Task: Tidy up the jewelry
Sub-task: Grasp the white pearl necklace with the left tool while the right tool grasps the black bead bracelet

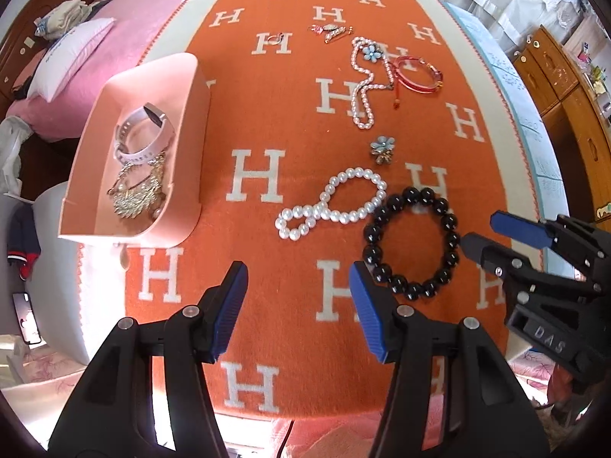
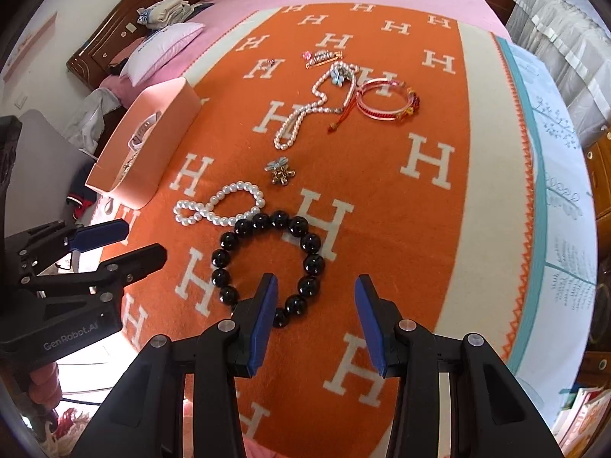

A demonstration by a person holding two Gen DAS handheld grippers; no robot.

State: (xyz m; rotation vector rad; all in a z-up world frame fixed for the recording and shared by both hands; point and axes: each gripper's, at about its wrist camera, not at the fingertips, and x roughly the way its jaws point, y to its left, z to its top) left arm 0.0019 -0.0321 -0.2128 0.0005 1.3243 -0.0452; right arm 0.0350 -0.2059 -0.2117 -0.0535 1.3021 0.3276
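Jewelry on the orange blanket [image 1: 298,305]: one black bead bracelet [image 1: 410,242], two pearl strands, one red bangle [image 1: 418,74]. Left gripper [image 1: 298,305] and right gripper [image 2: 317,318] released, empty.

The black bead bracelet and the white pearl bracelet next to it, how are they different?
The black bead bracelet has large dark glossy beads; the white pearl bracelet has smaller pale ones. The black bead bracelet lies in an open round ring, while the white pearl bracelet is twisted into a figure-eight with one big and one small loop. Both are beaded loops lying on the orange blanket, outside the pink box.
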